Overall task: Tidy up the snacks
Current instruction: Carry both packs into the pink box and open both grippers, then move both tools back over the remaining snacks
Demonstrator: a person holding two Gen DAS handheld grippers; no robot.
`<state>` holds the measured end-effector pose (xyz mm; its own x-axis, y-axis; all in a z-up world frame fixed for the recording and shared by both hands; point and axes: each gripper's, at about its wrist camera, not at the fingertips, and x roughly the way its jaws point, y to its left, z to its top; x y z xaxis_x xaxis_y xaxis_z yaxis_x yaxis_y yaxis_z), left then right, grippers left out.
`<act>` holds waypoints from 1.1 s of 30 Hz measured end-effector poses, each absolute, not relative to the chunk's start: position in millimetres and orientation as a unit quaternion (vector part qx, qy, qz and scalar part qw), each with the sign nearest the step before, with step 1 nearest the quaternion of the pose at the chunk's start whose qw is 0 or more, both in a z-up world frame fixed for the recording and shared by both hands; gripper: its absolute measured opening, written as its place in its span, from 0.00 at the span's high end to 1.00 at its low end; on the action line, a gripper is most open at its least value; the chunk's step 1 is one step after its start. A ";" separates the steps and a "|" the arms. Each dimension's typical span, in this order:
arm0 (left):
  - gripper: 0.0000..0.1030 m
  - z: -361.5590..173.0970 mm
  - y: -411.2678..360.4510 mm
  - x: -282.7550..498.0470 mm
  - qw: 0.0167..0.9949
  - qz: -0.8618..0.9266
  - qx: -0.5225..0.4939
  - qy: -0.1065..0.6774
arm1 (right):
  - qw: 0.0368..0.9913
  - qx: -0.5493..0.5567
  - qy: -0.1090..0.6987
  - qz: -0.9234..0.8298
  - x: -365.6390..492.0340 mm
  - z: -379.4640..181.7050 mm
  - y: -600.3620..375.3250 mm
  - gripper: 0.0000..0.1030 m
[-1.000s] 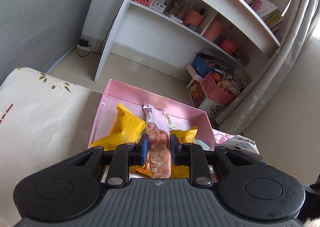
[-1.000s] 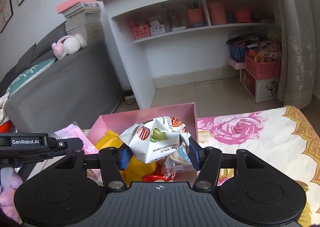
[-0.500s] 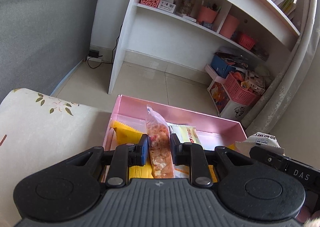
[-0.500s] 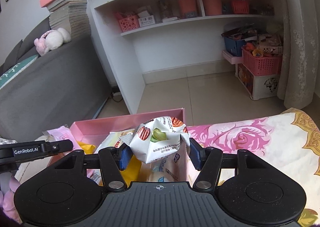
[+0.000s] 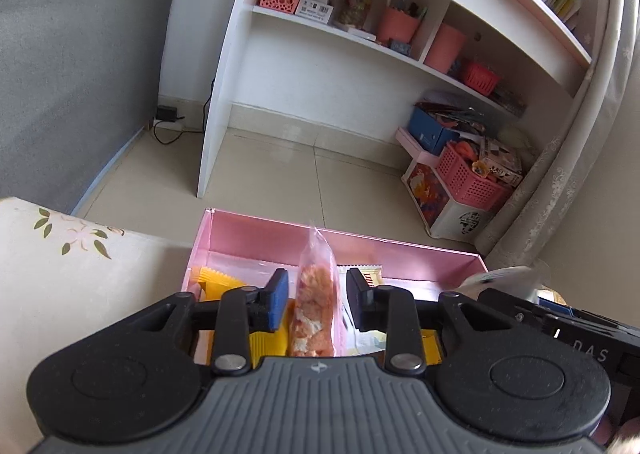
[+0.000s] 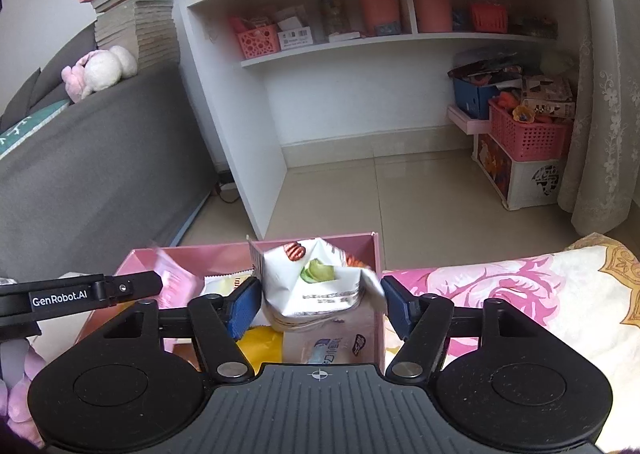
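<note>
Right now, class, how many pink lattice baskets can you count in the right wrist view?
2. One small pink basket stands on the left part of the shelf; a larger pink basket sits on a white box on the floor, right. Others may be hidden.

"GenRobot.AI", white print on black bar of left gripper (image 6: 78, 296), left edge of right wrist view. "DAS", pale letters on black body of right gripper (image 5: 588, 354), lower right of left wrist view; letters before it cut off. White crumpled snack bag w/ green and red pics (image 6: 320, 282), frame centre: small dark print line, too small to read. White barcode label box on shelf (image 6: 295, 39), upper centre: print illegible.
</note>
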<state>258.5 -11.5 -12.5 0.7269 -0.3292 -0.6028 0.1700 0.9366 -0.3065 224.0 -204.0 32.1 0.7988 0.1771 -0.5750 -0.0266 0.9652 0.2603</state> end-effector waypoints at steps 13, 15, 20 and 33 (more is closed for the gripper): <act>0.28 2.5 -2.2 230.6 0.911 -0.162 -0.095 0.368 | 0.940 0.124 0.315 0.051 197.6 51.3 -202.6 0.19; 0.20 4.5 -0.8 221.7 0.910 -0.166 -0.090 0.369 | 0.940 0.124 0.313 0.053 188.0 56.1 -199.6 0.15; 0.14 9.4 6.1 201.1 0.911 -0.168 -0.074 0.369 | 0.940 0.126 0.313 0.055 163.8 65.9 -191.1 0.11; 0.01 19.6 22.2 151.4 0.909 -0.158 -0.051 0.382 | 0.937 0.122 0.322 0.054 100.4 76.5 -172.1 0.06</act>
